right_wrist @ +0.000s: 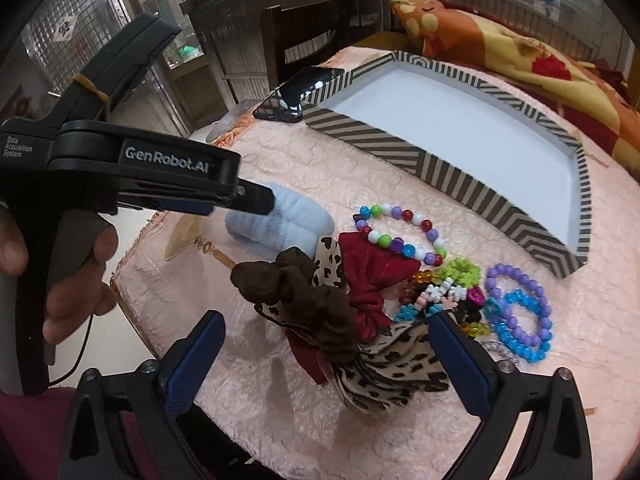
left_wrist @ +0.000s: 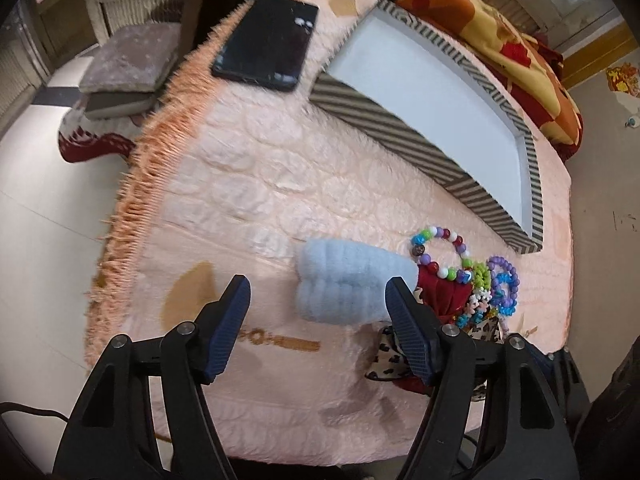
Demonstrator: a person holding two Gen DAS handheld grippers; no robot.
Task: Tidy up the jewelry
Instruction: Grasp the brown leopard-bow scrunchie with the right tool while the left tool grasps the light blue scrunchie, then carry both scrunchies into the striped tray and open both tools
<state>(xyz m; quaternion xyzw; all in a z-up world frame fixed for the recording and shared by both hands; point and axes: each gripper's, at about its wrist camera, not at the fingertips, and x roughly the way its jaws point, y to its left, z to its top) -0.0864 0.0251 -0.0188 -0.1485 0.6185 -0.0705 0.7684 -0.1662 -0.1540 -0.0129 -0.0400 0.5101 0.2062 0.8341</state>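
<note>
A heap of jewelry lies on the pink cloth: a fluffy light-blue scrunchie (left_wrist: pixel 348 284) (right_wrist: pixel 280 224), a brown scrunchie (right_wrist: pixel 304 292), a red bow (right_wrist: pixel 372 276), a leopard-print bow (right_wrist: pixel 400 368), a multicolour bead bracelet (left_wrist: pixel 428 234) (right_wrist: pixel 407 215), and purple (right_wrist: pixel 498 270) and blue (right_wrist: pixel 532 356) bead bracelets. My left gripper (left_wrist: pixel 318 286) is open just above the light-blue scrunchie, pads clear of it. My right gripper (right_wrist: pixel 326 320) stands open over the brown scrunchie and the leopard bow, touching neither. Behind them sits a striped tray (left_wrist: pixel 380 120) (right_wrist: pixel 360 128) with a bare white floor.
A black phone (left_wrist: pixel 268 44) (right_wrist: pixel 296 92) lies at the table's far left corner beside the tray. A patterned orange blanket (left_wrist: pixel 500 40) is heaped behind the tray. The fringed table edge (left_wrist: pixel 132 200) drops to the floor on the left. A dark chair (right_wrist: pixel 304 36) stands beyond.
</note>
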